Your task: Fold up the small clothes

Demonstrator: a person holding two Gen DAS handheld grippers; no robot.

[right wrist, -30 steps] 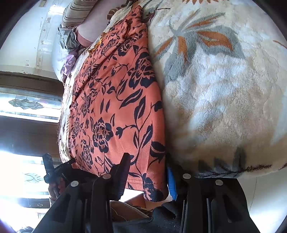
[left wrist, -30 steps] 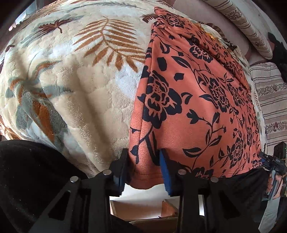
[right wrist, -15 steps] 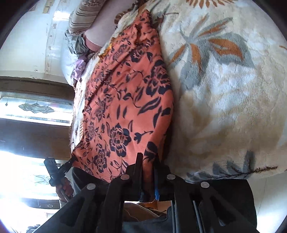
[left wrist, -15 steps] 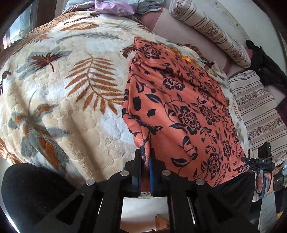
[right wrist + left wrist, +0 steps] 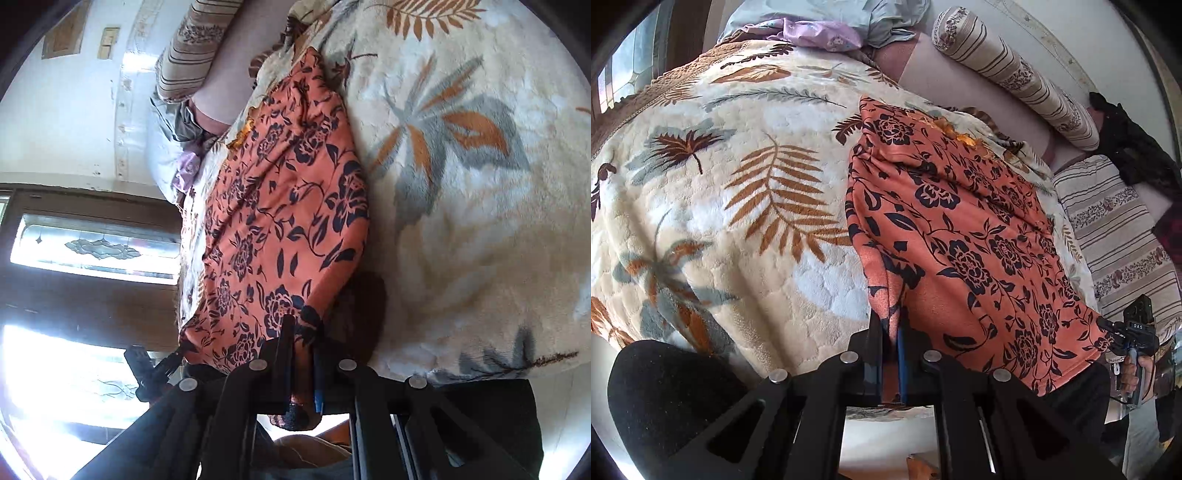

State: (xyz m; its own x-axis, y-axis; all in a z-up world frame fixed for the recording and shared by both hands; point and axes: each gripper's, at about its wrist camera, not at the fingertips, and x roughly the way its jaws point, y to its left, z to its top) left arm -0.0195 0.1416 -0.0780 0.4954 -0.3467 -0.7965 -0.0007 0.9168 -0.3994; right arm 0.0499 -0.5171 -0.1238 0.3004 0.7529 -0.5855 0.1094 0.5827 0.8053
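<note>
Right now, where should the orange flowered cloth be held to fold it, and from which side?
Hold the orange flowered cloth by its two near hem corners, coming from the bed's near edge. It lies flat on the blanket, hem overhanging. The left gripper and right gripper already pinch those corners, jaws shut.

Bed covered by a cream plush blanket (image 5: 701, 229) printed with brown and grey leaves. On its right half lies an orange garment with a dark floral print (image 5: 960, 229), its near hem raised. At the far edge rest a striped bolster (image 5: 1015, 77) and lilac and pale-blue bedding (image 5: 827, 29).
</note>
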